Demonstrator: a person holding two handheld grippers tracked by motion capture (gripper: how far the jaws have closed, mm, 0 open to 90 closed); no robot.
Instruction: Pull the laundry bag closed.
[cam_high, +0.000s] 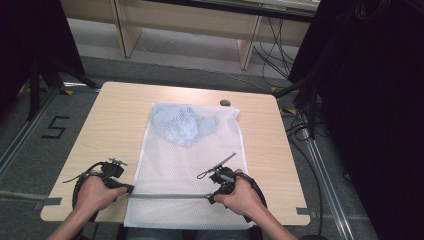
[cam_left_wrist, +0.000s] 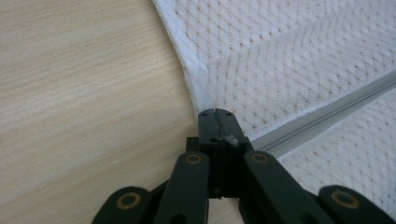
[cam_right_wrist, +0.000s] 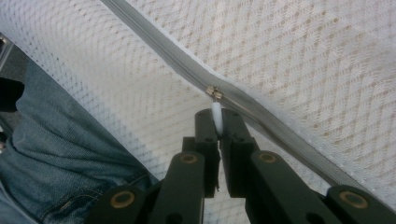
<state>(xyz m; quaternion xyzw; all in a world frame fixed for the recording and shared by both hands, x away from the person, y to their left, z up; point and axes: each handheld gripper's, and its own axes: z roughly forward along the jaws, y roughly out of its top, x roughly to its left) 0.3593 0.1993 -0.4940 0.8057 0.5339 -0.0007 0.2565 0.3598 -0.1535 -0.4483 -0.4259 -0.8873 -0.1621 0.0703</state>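
the bag is light, limp mesh. left gripper pinches its zip end; right gripper grips the pull, the best handle.

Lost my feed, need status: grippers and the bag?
Left gripper shut on mesh bag edge. Right gripper shut on zipper pull. Blue cloth inside. Nothing blocking.

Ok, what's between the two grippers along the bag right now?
In the high view, the grey zipper runs across the white mesh bag from the left gripper, shut on the bag's edge, to the right gripper, shut on the white zipper pull.
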